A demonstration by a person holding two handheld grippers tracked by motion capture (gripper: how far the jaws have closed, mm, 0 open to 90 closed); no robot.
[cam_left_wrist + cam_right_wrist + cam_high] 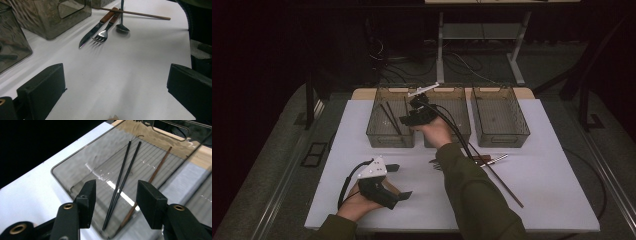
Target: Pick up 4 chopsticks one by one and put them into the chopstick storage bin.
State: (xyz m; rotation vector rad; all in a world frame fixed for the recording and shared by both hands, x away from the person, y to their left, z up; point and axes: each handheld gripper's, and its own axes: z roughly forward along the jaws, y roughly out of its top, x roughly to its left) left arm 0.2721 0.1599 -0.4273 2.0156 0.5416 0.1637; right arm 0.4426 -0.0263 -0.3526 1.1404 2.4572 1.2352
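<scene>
Left gripper (398,181) rests low at the near left of the white table (542,185), held in the person's left hand (362,202). Its jaws stand wide apart with nothing between them; the left gripper view shows bare tabletop between the two black pads.

Left bin (390,119), a smoky transparent container at the far side of the table, holds two black chopsticks (122,182) lying side by side, and a brown wooden chopstick (155,173) just beside them, all flat on the bin floor.

Right gripper (412,117) hovers over the rim between the left bin and the middle bin (457,107), held in the right hand (435,131). In the right gripper view its jaws are parted and hold nothing, with the chopsticks lying below the gap.

Right bin (500,116) stands apart from the middle one.

On the table near the middle: a knife (93,30), a fork (106,28) and a spoon (122,23) lie close together, with a second brown chopstick (132,13) across their handles.
</scene>
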